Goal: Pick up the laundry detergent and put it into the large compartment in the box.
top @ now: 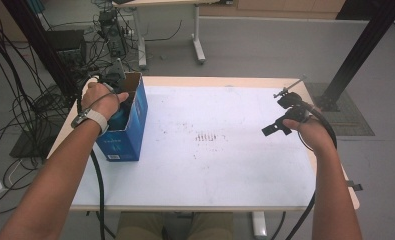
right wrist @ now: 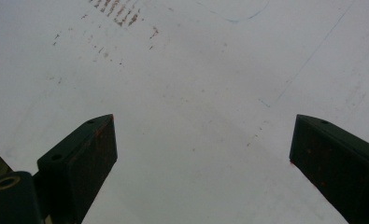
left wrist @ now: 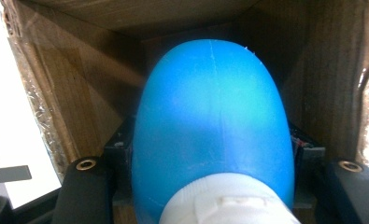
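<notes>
A blue plastic bottle point(left wrist: 210, 126) w/ a white cap point(left wrist: 226, 200) is gripped by the left gripper point(top: 119, 98), jaws closed on it just above the cap, one each side. The bottle is held inside the open-topped blue cardboard box point(top: 135, 125) at the left edge of the counter point(top: 225, 165), body pointing down into the box; whether the far end touches the box bottom can't be told.

Handling, as judged: smooth rounded plastic, prob. slippery and a bit squeezable, so the hold near the stiff cap/shoulder is the sound spot; the wide belly would slide out. Weight unknown, as the contents aren't visible. The box is light cardboard & may shift if the walls are knocked.

The right gripper point(top: 277, 127) is held over the bare counter at the right, jaws spread wide, nothing between them.
</notes>
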{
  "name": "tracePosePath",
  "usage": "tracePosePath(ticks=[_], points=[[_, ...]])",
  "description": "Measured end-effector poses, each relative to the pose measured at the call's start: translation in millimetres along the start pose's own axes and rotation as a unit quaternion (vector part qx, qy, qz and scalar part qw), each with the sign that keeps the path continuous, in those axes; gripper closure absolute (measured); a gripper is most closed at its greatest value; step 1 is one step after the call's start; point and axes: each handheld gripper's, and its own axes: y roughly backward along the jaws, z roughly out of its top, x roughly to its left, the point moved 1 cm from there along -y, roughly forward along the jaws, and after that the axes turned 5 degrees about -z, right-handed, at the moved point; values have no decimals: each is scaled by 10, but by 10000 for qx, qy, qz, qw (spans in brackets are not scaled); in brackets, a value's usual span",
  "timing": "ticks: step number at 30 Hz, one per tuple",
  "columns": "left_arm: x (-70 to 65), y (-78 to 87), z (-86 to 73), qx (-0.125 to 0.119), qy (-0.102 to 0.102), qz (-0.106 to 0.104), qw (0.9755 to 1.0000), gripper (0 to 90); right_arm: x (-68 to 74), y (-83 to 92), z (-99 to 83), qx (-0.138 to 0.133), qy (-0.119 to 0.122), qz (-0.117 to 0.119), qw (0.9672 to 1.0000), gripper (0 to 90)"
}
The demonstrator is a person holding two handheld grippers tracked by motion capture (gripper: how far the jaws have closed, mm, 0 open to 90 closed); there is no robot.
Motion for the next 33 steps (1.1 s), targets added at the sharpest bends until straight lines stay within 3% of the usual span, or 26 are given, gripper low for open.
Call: tracePosePath(ticks=[33], points=[[35,1,-4,-1,12,-43,10000,372,30,52,39,2,32,-47,10000,74]])
